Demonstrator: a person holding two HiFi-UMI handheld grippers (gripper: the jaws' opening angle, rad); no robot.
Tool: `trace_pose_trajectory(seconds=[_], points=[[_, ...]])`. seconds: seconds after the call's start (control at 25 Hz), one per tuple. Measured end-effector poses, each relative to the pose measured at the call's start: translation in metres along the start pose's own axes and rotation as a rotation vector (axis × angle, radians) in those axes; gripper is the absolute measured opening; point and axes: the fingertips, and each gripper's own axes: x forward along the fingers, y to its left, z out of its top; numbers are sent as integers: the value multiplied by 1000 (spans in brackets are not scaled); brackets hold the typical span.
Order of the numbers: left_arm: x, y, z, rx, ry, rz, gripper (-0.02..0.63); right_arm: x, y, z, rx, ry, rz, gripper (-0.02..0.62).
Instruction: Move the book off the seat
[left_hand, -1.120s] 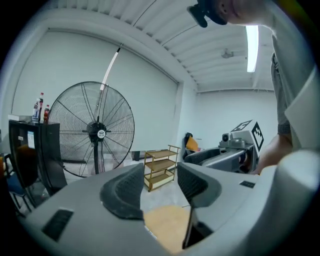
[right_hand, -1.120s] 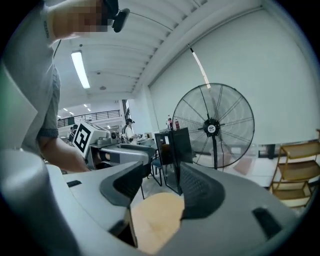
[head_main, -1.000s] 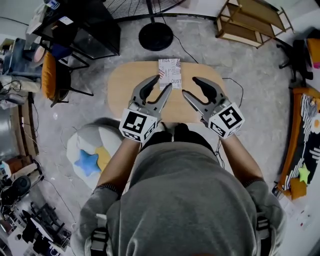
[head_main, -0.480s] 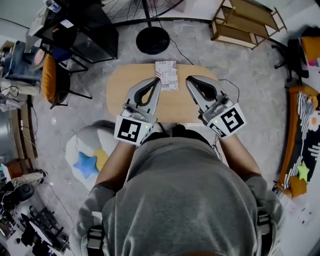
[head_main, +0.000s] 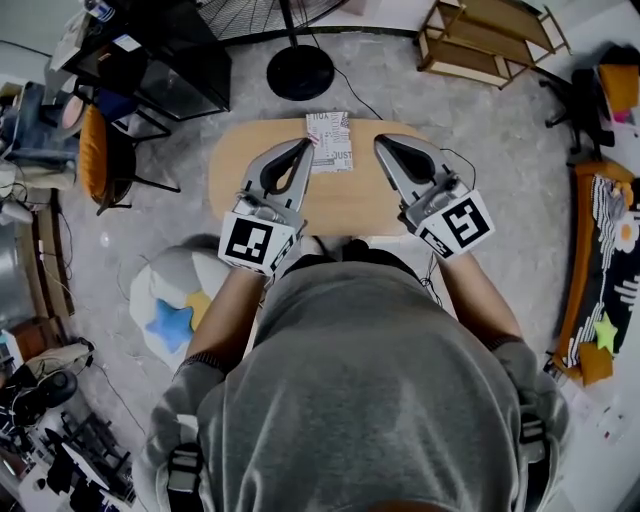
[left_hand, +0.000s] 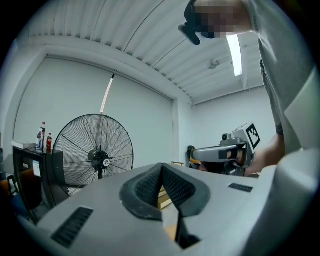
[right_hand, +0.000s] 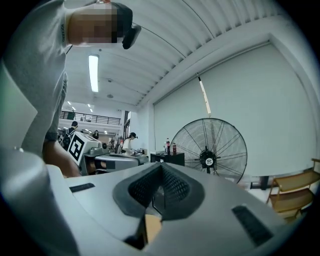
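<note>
A small printed book (head_main: 331, 141) lies at the far edge of an oval wooden seat (head_main: 238, 168) in the head view. My left gripper (head_main: 303, 150) hovers over the seat just left of the book, its jaws shut on nothing. My right gripper (head_main: 385, 146) is just right of the book, also shut and empty. In the left gripper view the left gripper (left_hand: 161, 168) has its pads pressed together and points out at the room. The right gripper (right_hand: 160, 168) looks the same in its own view. Neither gripper view shows the book.
A big floor fan (head_main: 300, 70) stands beyond the seat, with a wooden shelf rack (head_main: 482, 40) at far right. A black cabinet (head_main: 165, 60) and an orange chair (head_main: 93, 150) are at left. A white pouffe with a blue star (head_main: 172, 312) sits near my left.
Both grippers went from open to shut. They tilted upward, so the seat dropped out of both gripper views, and they shifted slightly forward beside the book.
</note>
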Motion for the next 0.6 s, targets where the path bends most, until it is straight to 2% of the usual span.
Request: trace_pose_trajectory(seconds=[0.6], points=[[-3,-1,-3,23,12,-7,15,3,10,-5,-4,16,17,5]])
